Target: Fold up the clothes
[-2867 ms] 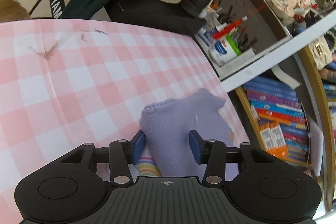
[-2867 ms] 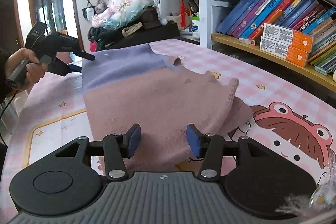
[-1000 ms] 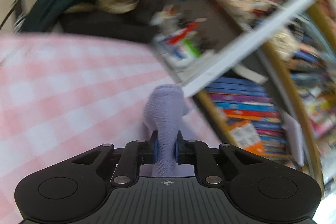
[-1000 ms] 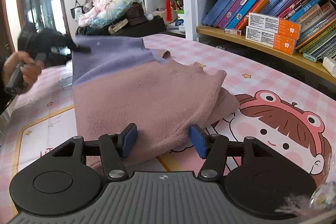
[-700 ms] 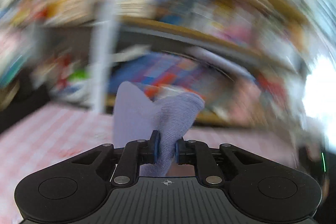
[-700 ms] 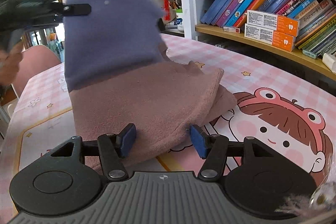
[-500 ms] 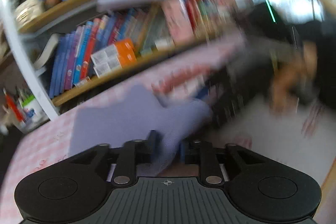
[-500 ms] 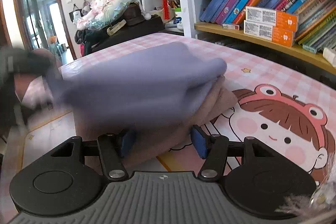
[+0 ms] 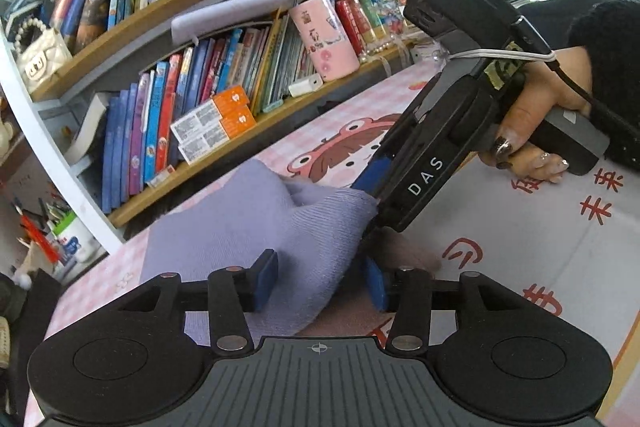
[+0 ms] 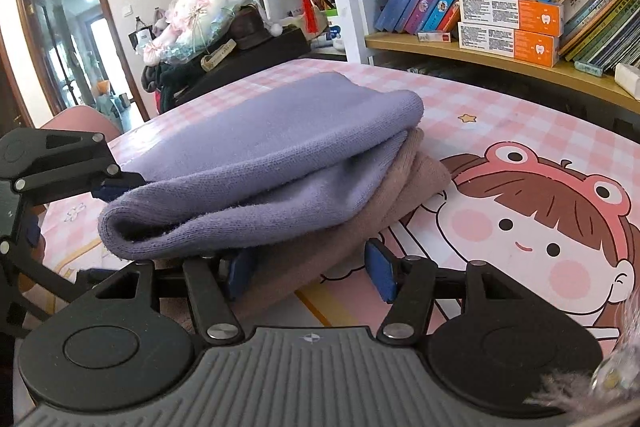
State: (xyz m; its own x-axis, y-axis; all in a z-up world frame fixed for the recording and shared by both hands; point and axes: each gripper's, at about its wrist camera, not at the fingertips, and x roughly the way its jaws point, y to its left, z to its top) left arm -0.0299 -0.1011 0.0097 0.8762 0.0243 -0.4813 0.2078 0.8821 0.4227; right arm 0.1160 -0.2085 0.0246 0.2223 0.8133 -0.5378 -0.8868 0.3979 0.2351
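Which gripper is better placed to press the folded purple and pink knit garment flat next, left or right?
Probably the left gripper: its jaws are opening over the purple and pink knit garment, with the lilac fold between them. The right gripper is lower, straddling the pink edge.

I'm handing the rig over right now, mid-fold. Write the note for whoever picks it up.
Left tool: jaws opening, edge of the lilac half between them, pads not pressing it.
Right tool: open, pads either side of the near edge of the dusty-pink half, not gripping.
Things: one two-tone knit garment on the checked table, with the lilac half lying folded over the dusty-pink half.
Done: first fold, lilac onto pink.
Left: pull the left tool clear and square the edges. It probably needs one more fold, as the layers look uneven.
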